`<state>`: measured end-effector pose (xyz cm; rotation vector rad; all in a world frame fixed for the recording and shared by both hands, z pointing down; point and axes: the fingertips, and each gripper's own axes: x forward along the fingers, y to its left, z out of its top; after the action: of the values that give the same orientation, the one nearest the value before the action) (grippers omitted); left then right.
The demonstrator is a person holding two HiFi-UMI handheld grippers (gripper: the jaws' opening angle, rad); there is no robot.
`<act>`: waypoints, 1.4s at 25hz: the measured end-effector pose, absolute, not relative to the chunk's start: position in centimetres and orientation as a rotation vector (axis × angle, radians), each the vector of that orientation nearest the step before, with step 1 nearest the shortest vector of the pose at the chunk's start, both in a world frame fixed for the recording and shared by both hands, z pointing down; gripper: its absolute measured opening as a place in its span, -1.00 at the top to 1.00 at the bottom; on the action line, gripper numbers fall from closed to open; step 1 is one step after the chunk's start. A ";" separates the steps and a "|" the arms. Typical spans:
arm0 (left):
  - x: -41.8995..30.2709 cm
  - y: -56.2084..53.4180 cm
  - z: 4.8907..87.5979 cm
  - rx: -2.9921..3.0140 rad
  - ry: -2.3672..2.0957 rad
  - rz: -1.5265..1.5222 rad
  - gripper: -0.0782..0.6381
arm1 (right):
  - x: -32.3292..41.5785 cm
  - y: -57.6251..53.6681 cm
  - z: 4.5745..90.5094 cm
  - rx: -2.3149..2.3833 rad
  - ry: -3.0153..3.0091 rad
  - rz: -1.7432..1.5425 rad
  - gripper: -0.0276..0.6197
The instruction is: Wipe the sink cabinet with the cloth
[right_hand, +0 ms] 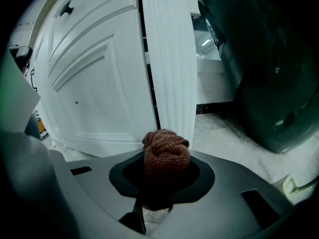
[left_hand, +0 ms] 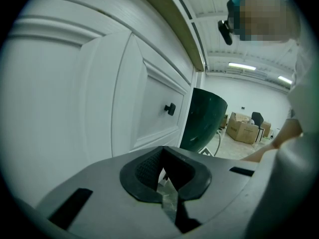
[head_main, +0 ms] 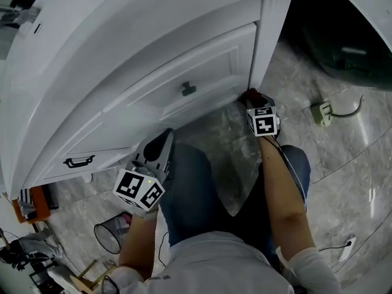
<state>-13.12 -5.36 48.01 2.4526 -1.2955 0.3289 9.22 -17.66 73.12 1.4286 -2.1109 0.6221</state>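
**Fig.** Wiping pass at the foot of the white sink cabinet (head_main: 153, 54); head view plus both gripper views.

**Step in hand (judged):** wiping the cabinet front at its lower right corner, where the fluted corner post (head_main: 267, 41) meets the floor (head_main: 343, 164).

**Right gripper** (head_main: 256, 106): jaws clenched on a bunched reddish-brown knit cloth (head_main: 250, 95), which bulges out past the tips. The cloth sits at the post's base, just beside the bottom right corner of the panelled door (head_main: 202, 72). Contact w/ the post looks likely but can't be confirmed. The right forearm reaches fwd and down, nearly straight, from a crouched person.

**Left gripper** (head_main: 161, 147): jaws a little apart, nothing btwn them. It is held low by the knee, pointing at the cabinet front, and seems idle.

**Next move (judged):** press the cloth onto the post, then drag it up the post or across to the door. This needs a firm grip so the wad doesn't slip, and clearance from the door knob (head_main: 188, 89).
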 end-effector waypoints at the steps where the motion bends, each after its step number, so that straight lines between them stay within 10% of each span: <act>1: -13.4 -5.3 48.2 2.446 -1.312 0.324 0.75 | 9.3 -17.7 73.3 1.440 -2.109 0.638 0.60; 35: -17.2 -4.5 49.1 2.370 -1.437 0.248 0.75 | 0.9 -14.1 75.8 1.307 -2.221 1.013 0.62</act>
<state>-17.22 -4.46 49.14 2.3705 -1.4371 0.2480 0.85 -14.08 75.80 1.3073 -2.2214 1.0131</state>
